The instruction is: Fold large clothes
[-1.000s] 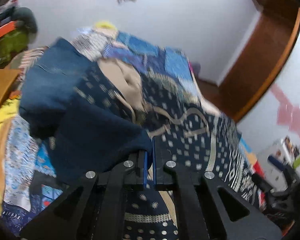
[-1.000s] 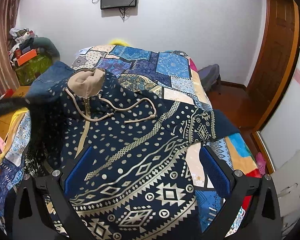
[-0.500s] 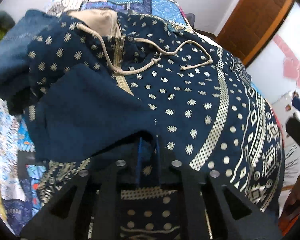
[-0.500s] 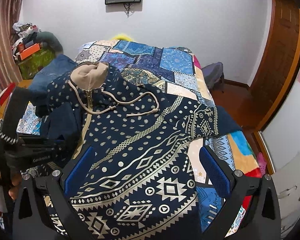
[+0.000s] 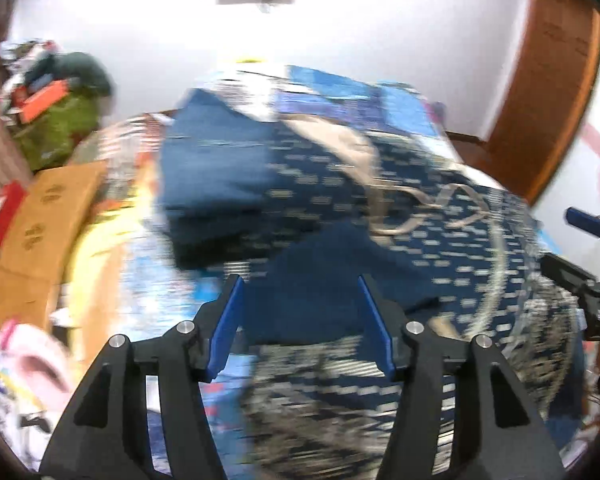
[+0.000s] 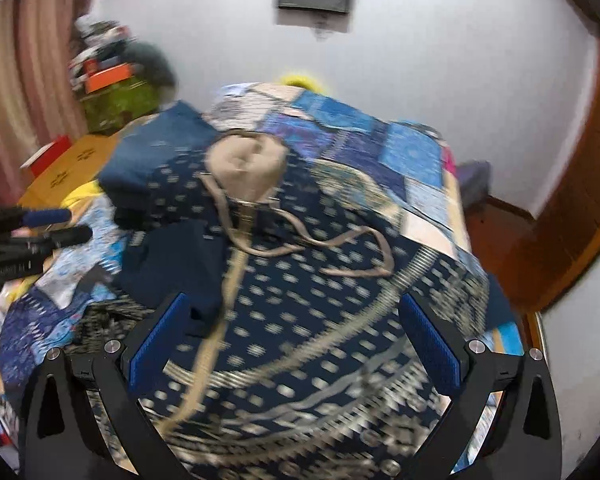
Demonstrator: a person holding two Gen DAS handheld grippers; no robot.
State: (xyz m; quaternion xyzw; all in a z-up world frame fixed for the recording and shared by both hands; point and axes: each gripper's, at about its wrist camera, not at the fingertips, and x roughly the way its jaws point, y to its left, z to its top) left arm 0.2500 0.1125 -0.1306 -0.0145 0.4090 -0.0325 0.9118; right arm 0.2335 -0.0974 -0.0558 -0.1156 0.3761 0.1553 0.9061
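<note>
The dark hoodie [image 6: 300, 300] is spread on the bed [image 6: 416, 152]. Both the left gripper [image 5: 300, 320] and right gripper [image 6: 296, 344] are held wide apart, seemingly empty in the blur.

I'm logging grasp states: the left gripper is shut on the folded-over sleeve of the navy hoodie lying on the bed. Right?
Not quite. The left wrist view shows the left gripper open, its blue pads apart above the sleeve. The navy hoodie does lie on the bed.

Box stack [image 5: 36, 236] crowding bed's [image 6: 416, 156] left
</note>
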